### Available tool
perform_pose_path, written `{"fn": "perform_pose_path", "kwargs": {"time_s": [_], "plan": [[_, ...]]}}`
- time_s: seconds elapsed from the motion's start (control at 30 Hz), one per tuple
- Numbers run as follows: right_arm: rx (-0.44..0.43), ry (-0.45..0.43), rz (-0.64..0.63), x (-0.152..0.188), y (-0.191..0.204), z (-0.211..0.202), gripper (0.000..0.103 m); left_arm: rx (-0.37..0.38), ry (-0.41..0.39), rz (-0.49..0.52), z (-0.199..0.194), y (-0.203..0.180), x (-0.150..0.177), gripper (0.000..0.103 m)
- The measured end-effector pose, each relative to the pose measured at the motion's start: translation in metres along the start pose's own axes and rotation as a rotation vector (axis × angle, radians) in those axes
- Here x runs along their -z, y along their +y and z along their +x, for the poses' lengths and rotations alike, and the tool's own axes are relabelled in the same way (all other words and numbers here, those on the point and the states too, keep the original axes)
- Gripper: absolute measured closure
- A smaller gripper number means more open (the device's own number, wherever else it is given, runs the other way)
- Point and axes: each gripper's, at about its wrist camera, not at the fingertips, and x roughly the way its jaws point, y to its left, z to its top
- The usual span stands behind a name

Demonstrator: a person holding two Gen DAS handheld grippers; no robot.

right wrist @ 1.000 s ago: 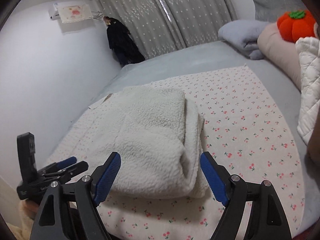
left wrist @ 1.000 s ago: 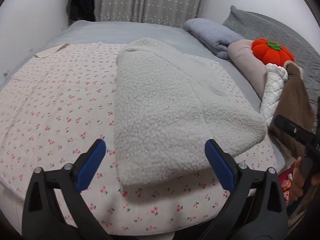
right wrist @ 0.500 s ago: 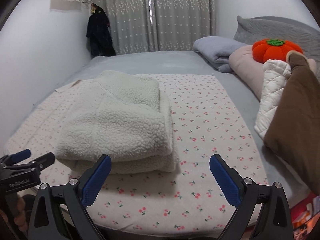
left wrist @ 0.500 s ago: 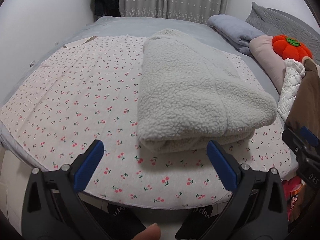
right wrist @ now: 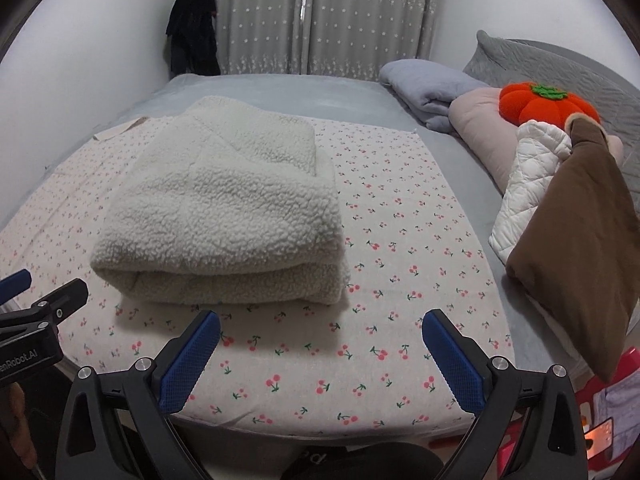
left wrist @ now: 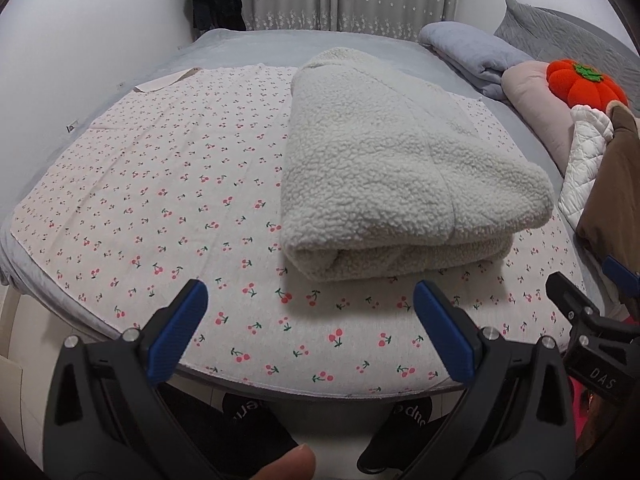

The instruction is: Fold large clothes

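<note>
From my seat I see a cherry-print sheet (left wrist: 160, 184) spread flat over a grey bed (right wrist: 280, 92). Along the bed's right side lie a rolled blue-grey blanket (right wrist: 428, 88), a pale pink pillow (right wrist: 480, 124) and, on it, an orange pumpkin cushion (right wrist: 548, 106). Just beside those I make out a white quilted garment (right wrist: 528, 176) with a brown cloth (right wrist: 580, 236) lying over it. Grey star-dotted curtains (right wrist: 304, 16) hang behind, and a dark garment (right wrist: 192, 36) hangs in the left corner.
</note>
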Motion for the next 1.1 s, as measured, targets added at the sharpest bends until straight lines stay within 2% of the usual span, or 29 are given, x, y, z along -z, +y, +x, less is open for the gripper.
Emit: {"fn": "perform_pose_path", "kwargs": {"time_s": [0.4, 1.1], "plan": [[-0.034, 0.034, -0.017, 0.006, 0.008, 0.005, 0.0, 0.008, 0.073, -0.005, 0.014, -0.005, 0.009, 0.001], [-0.035, 0.051, -0.004, 0.006, 0.006, 0.009, 0.0, 0.02, 0.118, 0.012, 0.027, -0.011, 0.012, 0.001]]}}
